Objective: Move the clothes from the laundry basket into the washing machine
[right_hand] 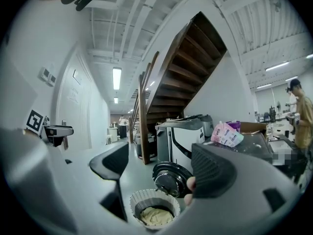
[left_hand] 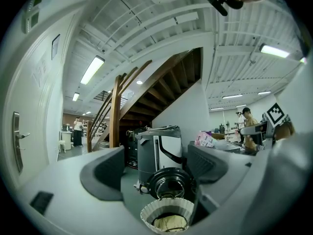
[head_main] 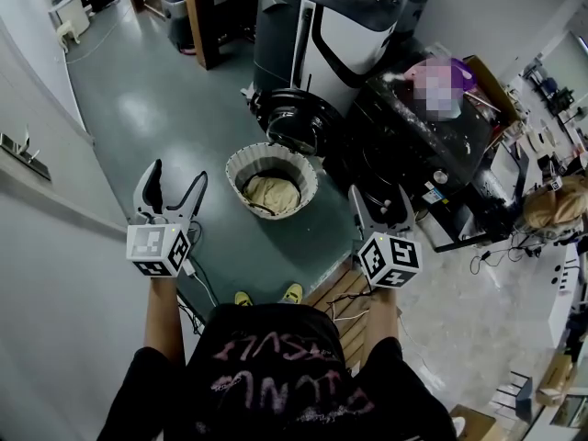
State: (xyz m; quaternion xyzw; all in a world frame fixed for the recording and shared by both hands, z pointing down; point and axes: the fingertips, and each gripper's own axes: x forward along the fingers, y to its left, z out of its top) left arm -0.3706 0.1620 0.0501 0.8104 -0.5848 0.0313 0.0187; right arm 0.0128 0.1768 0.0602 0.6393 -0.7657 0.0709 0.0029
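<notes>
**Waiting above the basket with both grippers empty**

The clothes [head_main: 271, 193] lie as one pale crumpled bundle at the bottom of the laundry basket [head_main: 241, 166]. The basket stands on the green floor [head_main: 175, 108], just before the washing machine [head_main: 326, 35] and its round door [head_main: 294, 118], which looks open. The bundle shows no clear long axis and points no way; the basket opens straight upward.

The left gripper [head_main: 177, 175] and the right gripper [head_main: 379, 196] are held level, well above the basket. The fingers [left_hand: 105, 173] of each stand wide apart with nothing between them.

I judge the first step, reaching for the cloth, is not yet begun. The next move asks to lower one gripper into the basket and close on a fold.
</notes>
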